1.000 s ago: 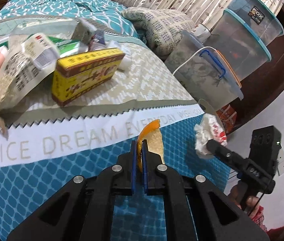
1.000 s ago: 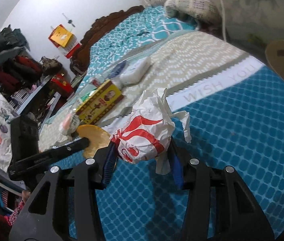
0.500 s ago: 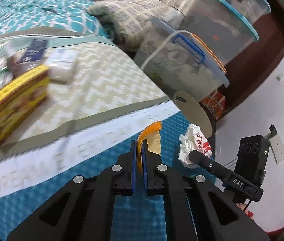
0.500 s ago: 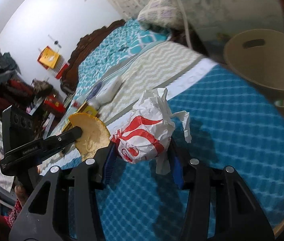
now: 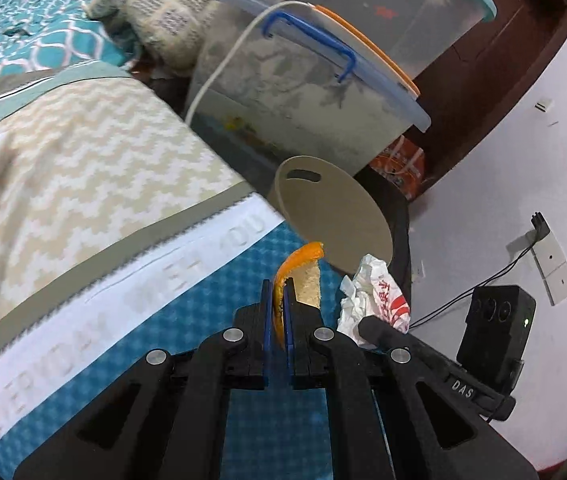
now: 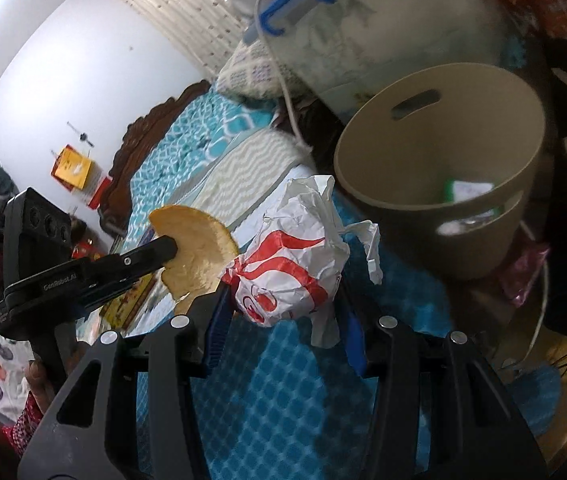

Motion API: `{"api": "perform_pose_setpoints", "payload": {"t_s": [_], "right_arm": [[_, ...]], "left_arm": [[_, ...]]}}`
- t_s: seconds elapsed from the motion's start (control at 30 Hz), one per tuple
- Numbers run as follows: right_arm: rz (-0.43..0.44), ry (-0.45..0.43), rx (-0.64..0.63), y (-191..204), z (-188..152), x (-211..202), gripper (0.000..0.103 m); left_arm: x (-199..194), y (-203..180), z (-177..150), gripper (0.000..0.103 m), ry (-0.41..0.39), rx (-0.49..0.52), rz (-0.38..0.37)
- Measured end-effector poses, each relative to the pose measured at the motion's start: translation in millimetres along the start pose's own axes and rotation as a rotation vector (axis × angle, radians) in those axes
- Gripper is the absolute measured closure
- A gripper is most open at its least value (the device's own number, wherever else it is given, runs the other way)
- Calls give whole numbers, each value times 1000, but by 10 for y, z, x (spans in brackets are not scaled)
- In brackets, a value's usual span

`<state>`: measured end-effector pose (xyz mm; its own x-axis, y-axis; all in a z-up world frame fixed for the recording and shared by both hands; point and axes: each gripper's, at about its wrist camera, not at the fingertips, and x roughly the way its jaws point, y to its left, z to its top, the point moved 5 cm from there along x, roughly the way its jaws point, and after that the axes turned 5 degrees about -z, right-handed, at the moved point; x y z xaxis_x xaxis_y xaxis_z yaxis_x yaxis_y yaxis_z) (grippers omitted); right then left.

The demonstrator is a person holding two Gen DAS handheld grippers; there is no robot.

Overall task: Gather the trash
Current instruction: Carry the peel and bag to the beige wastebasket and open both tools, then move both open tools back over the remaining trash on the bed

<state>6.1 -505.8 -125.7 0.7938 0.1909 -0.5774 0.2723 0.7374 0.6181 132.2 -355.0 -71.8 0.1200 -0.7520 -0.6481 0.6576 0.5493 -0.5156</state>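
Both tongs were loaded. Left gripper (image 5: 278,312) had its jaws pressed nearly together on a piece of orange peel (image 5: 298,276), which stood on edge above the fingertips. Right gripper (image 6: 283,312) held its jaws wider, clamped on a crumpled white-and-red wrapper (image 6: 289,264) that filled the gap between them.

All positions below are referred to the beige bin (image 6: 439,184), an open round container with a slot handle in its wall, standing off the corner of the bed (image 5: 187,320).

- Wrapper: just short of the bin's near rim, on the bed side, over the blue quilt. In the right wrist view the bin mouth lay ahead and to the right of the fingers.
- Peel: on the bed side too, beside the wrapper but on the side away from the bin; in the left wrist view the bin (image 5: 335,216) appeared beyond the peel and a little to its right.
- Bin contents: some scraps, including something green and white, lay at the bottom.

Judgement: the right gripper was the nearer of the two and would need only a short forward-right carry to bring the wrapper over the mouth. The peel would need a longer carry in the same direction, past the other tool.
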Motion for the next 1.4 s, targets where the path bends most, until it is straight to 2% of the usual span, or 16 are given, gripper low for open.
{"api": "perform_pose_setpoints", "payload": {"t_s": [0.37, 0.57, 0.63, 0.7, 0.73, 0.77, 0.8, 0.83, 0.87, 1.0, 1.1, 1.23, 1.4], "right_arm": [[-42, -86, 14, -314, 532, -130, 53], [-85, -77, 43, -586, 747, -29, 52], [-94, -67, 52, -662, 787, 21, 50], [-117, -56, 60, -749, 826, 90, 41], [-124, -54, 64, -775, 836, 115, 37], [-131, -48, 70, -807, 847, 150, 27], [-134, -47, 80, -836, 857, 170, 23], [-137, -51, 93, -858, 866, 168, 23], [-141, -60, 97, -864, 873, 152, 23], [-141, -103, 99, -829, 854, 34, 23], [-116, -111, 98, -715, 814, -29, 23], [-76, -103, 71, -447, 712, -45, 23], [-15, -48, 12, 36, 473, 88, 23]], "left_arm": [[661, -370, 473, 98, 41, 42, -16], [1029, -522, 602, 98, 74, 81, 7], [1151, -553, 639, 98, 85, 87, 15], [1276, -579, 677, 98, 96, 95, 23], [1345, -592, 697, 94, 102, 101, 32], [1401, -591, 714, 89, 105, 104, 50], [1424, -587, 721, 74, 105, 103, 62], [1437, -582, 740, 69, 99, 103, 72], [1431, -578, 752, 69, 93, 103, 77], [1202, -559, 772, 69, 49, 114, 85], [884, -504, 720, 68, -2, 146, 135], [322, -294, 531, 67, -87, 175, 272], [-348, 147, 212, 65, -147, 129, 455]]}}
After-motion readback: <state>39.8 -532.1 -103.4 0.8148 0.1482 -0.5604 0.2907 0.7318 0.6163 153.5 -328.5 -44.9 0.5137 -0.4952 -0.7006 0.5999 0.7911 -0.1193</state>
